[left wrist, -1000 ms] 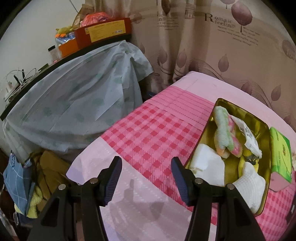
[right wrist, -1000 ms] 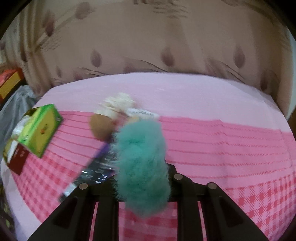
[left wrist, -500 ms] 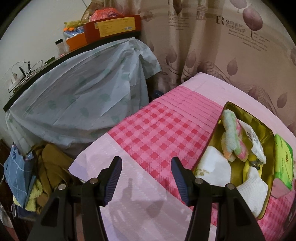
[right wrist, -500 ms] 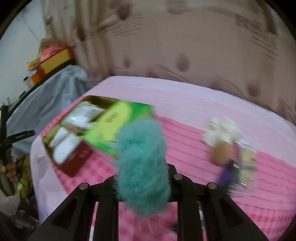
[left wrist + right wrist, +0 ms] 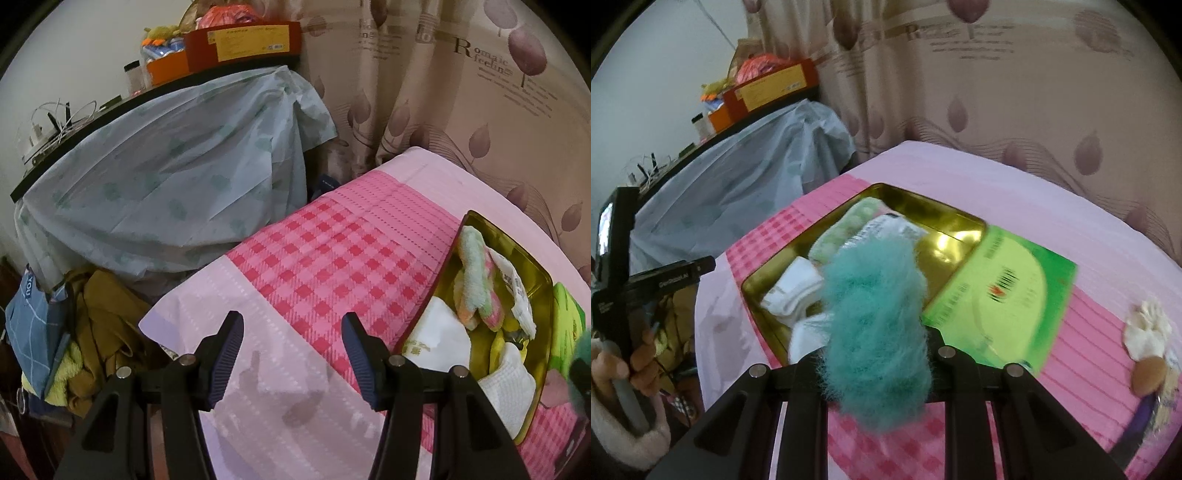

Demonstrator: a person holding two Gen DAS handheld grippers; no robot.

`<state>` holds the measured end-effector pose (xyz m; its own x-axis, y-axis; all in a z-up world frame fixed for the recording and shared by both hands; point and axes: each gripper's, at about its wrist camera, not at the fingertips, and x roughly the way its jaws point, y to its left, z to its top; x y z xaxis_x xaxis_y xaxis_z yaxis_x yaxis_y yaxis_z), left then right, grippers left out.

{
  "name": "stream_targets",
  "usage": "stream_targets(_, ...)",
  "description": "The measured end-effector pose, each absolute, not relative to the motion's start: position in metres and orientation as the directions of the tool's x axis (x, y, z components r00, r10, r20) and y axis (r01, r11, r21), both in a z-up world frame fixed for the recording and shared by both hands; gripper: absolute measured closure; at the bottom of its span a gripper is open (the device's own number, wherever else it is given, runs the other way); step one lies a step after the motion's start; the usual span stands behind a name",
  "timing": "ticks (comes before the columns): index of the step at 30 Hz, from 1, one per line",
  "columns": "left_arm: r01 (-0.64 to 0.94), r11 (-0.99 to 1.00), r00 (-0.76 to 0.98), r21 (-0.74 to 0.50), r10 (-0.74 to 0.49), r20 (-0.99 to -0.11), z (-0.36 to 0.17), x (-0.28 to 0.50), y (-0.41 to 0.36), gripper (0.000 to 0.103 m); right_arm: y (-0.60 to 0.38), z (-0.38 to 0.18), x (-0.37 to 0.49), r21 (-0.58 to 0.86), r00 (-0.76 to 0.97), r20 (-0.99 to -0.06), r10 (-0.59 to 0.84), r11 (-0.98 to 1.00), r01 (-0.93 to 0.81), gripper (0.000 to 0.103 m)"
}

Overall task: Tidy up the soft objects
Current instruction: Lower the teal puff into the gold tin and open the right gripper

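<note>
My right gripper [image 5: 877, 343] is shut on a fluffy teal object [image 5: 875, 325] and holds it above the near edge of a gold tin tray [image 5: 956, 225]. The tray holds white socks [image 5: 794, 291], a pastel green-pink towel [image 5: 476, 280] and a white packet [image 5: 886, 227]. In the left wrist view the tray [image 5: 532, 266] lies at the right and the teal fluff [image 5: 581, 354] shows at the right edge. My left gripper [image 5: 291, 354] is open and empty over the pink tablecloth's left corner.
A green box [image 5: 1004, 291] lies beside the tray. A doll with white and brown parts [image 5: 1148, 347] lies at the right. A blue-covered shelf [image 5: 166, 192] with boxes stands at the left, and clothes [image 5: 92, 332] are piled below it. A curtain [image 5: 997, 92] hangs behind.
My right gripper has swung left with the teal object, from over the doll to over the tray. The left gripper has drifted slightly left and stays open.
</note>
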<state>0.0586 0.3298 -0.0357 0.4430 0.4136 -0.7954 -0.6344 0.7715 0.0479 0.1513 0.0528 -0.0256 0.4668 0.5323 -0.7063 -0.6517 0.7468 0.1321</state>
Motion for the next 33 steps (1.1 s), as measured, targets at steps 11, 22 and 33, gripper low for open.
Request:
stream_targets(11,-0.644,0.763,0.433,0.061,0.430,-0.792,-0.037,0.059,0.331,0.046,0.110,-0.043,0.166,0.118,0.417,-0.741,0.527,0.712,-0.692,0.084)
stream_targets(22,-0.636,0.768,0.436,0.075,0.438,-0.786,-0.037,0.060,0.328,0.046,0.120,-0.044,0.164,0.110,0.432,-0.726,0.534,0.711,-0.694,0.046)
stream_targets(33,-0.626,0.775,0.439,0.087,0.443,-0.781,-0.036,0.060,0.324,0.046,0.097,-0.026,0.144,0.134,0.452,-0.680,0.577,0.704,-0.697,0.033)
